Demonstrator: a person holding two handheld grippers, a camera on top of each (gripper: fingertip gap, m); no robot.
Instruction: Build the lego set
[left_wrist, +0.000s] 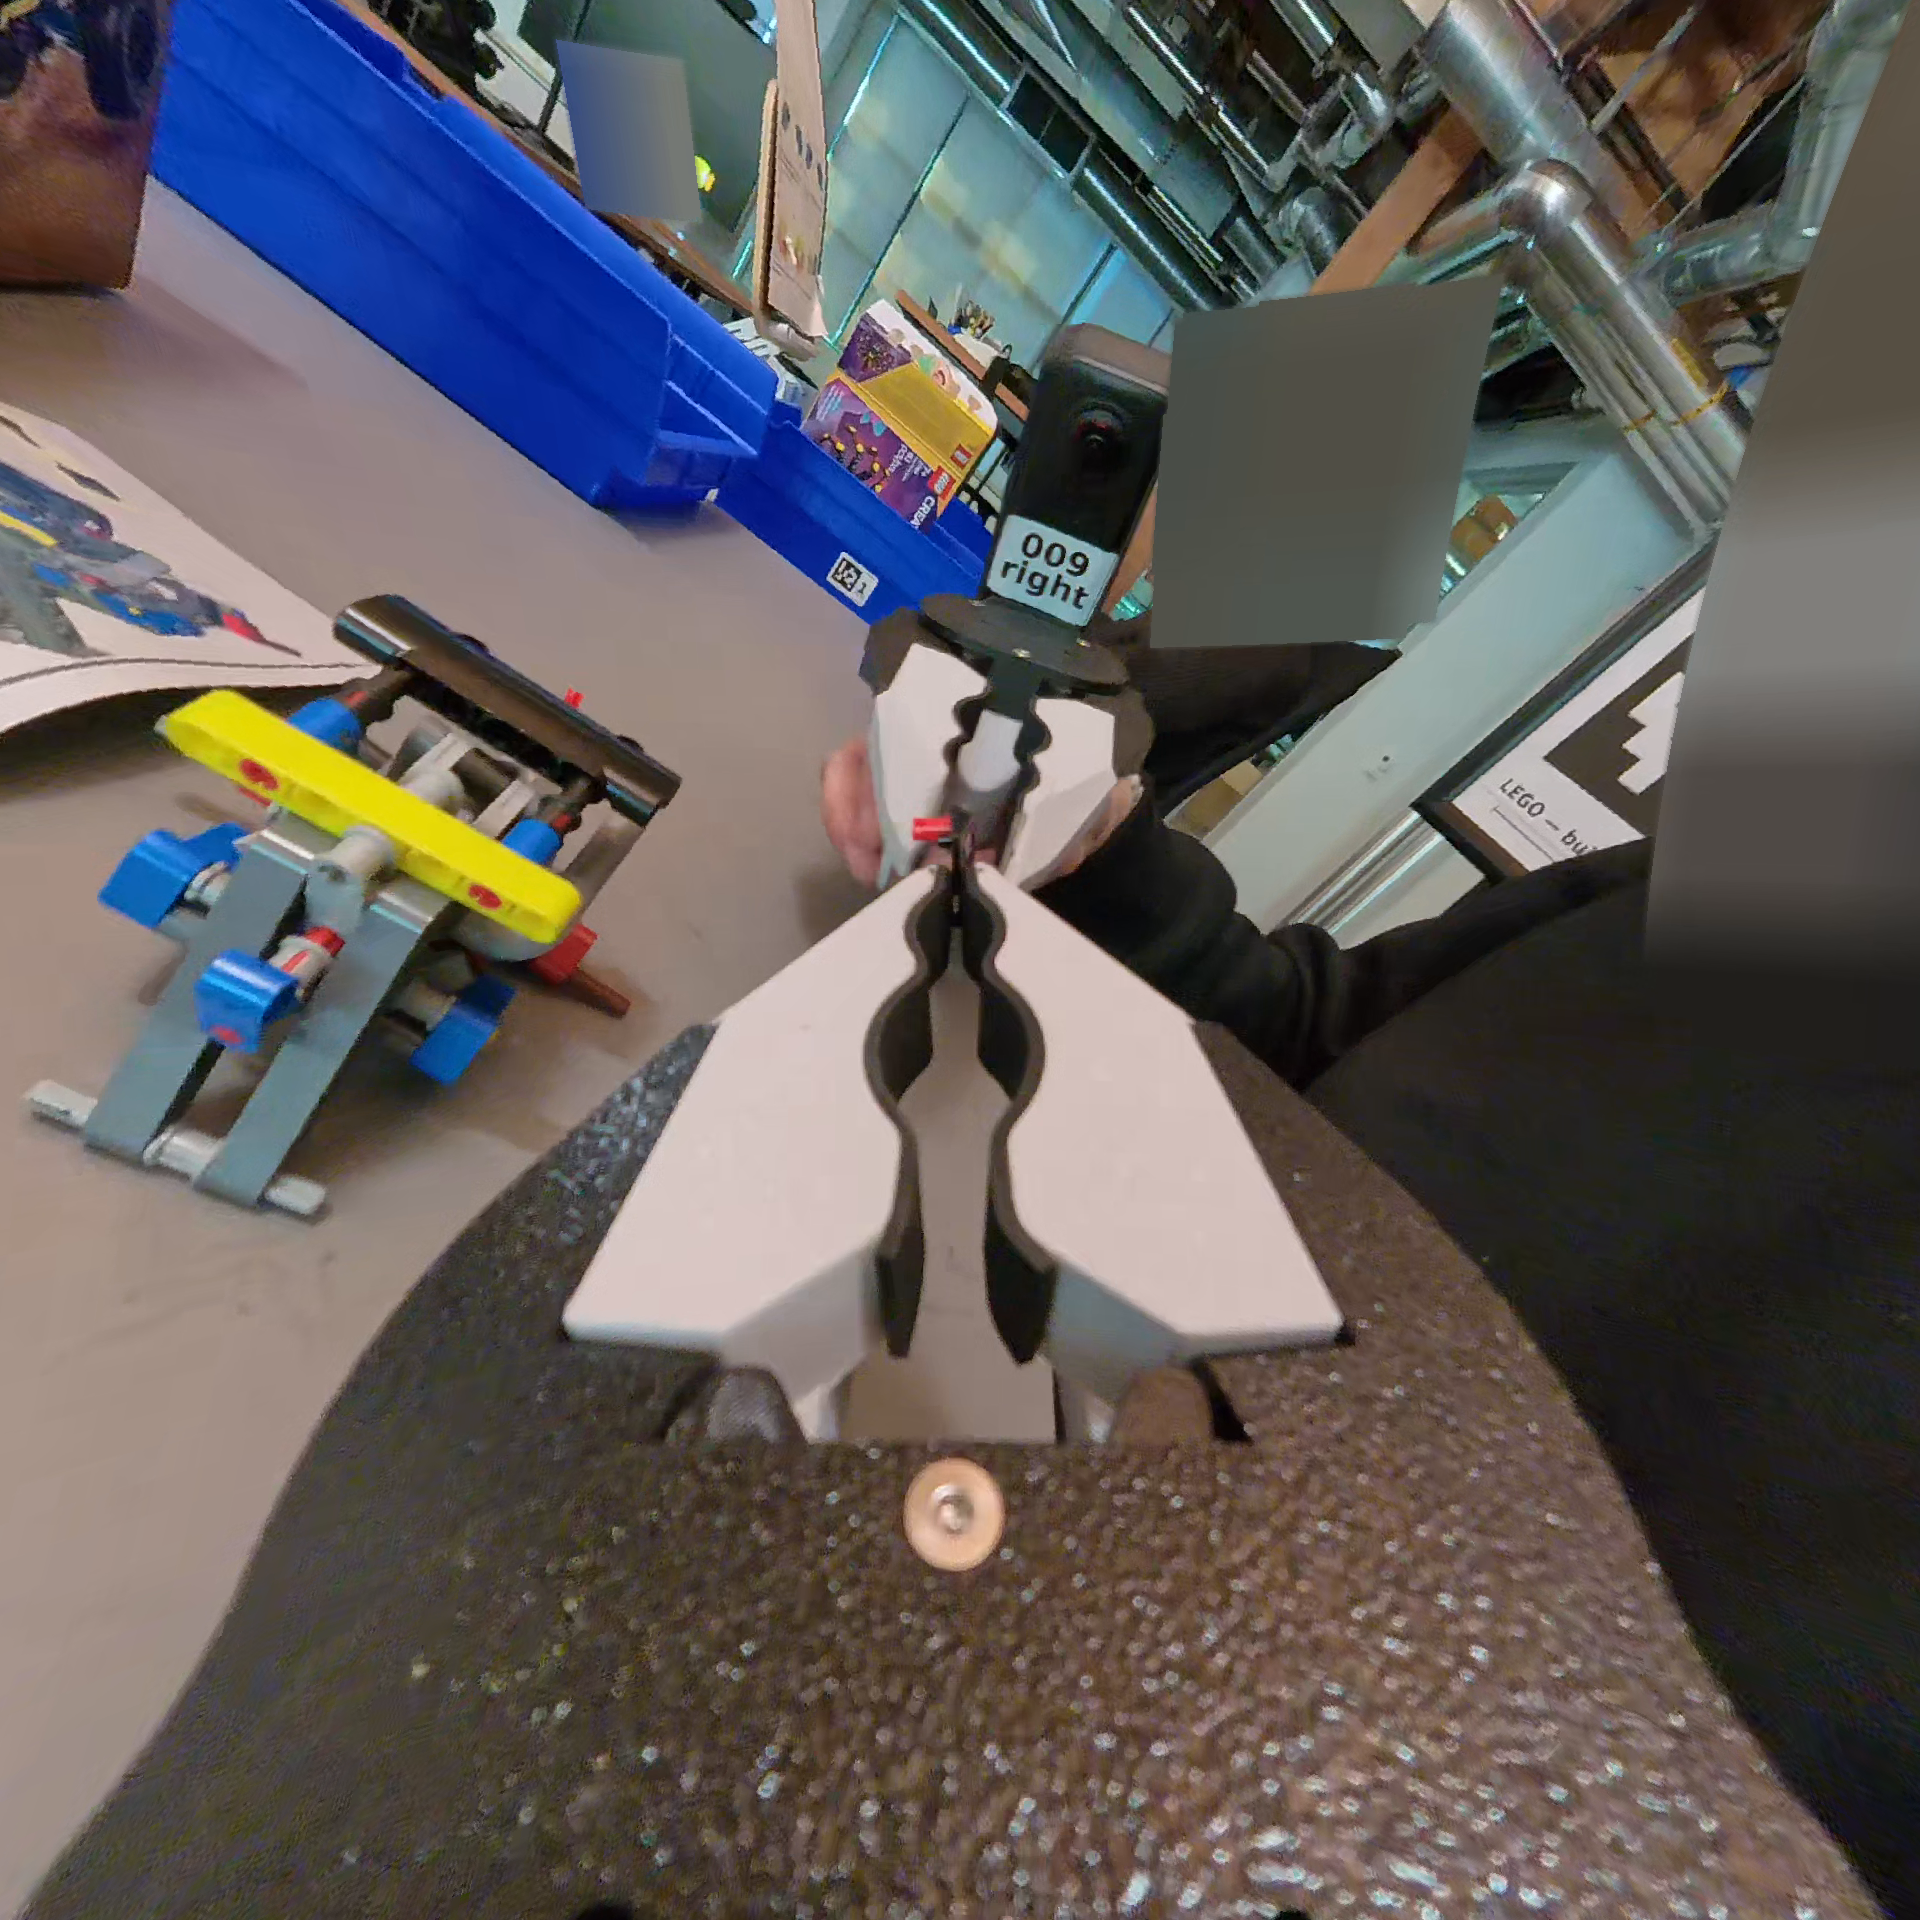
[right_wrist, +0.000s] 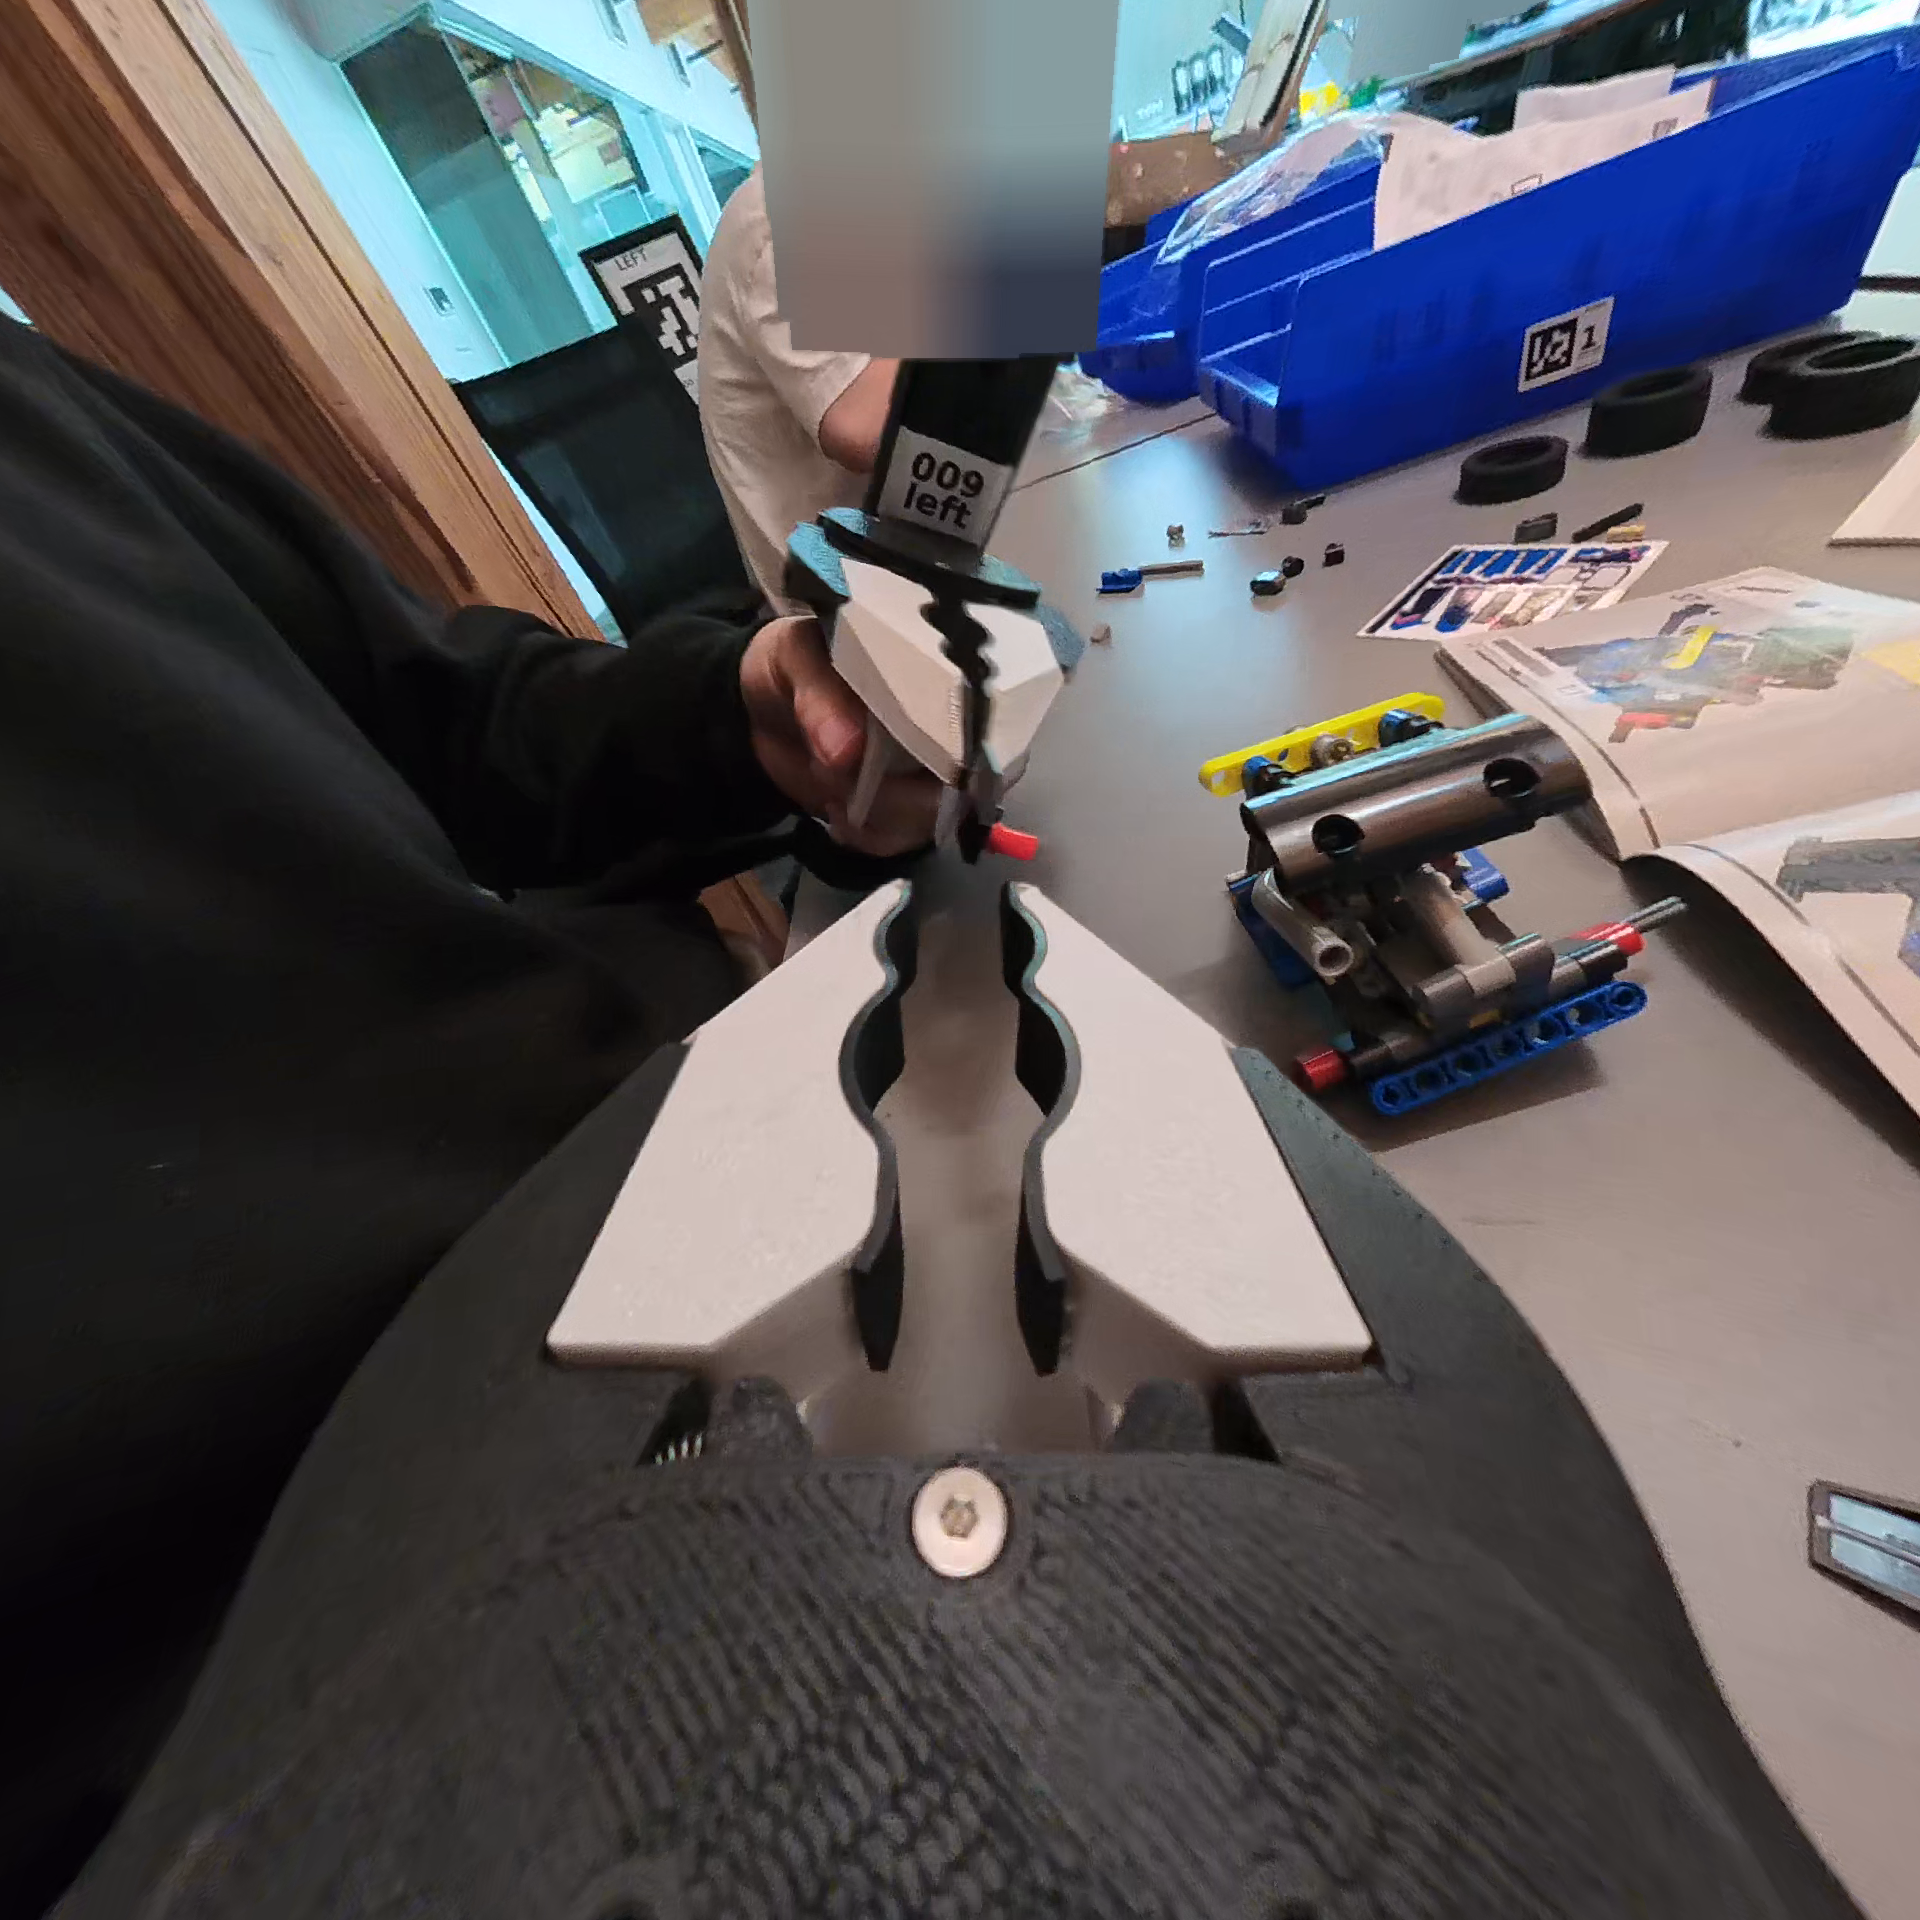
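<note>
My left gripper (left_wrist: 954, 883) is shut on a small black part with a short red pin (left_wrist: 932, 828) sticking out sideways. It holds the part in the air above the grey table's near edge. In the right wrist view the left gripper (right_wrist: 975, 805) shows the same part and red pin (right_wrist: 1011, 840) pinched at its tips. My right gripper (right_wrist: 958, 896) is open with a narrow gap and nothing between its pads. Its tips face the left gripper's, just short of the part. It also shows in the left wrist view (left_wrist: 971, 821).
A half-built brick vehicle frame (left_wrist: 364, 883) (right_wrist: 1434, 914) with a yellow beam stands on the table (left_wrist: 675, 644). An open instruction booklet (right_wrist: 1714, 707), a sticker sheet (right_wrist: 1507, 587), small loose parts (right_wrist: 1278, 577), black tyres (right_wrist: 1647, 410) and blue bins (right_wrist: 1507, 312) lie beyond. A person in a white shirt (right_wrist: 769, 416) is behind. My left and right fingertips are right by each other.
</note>
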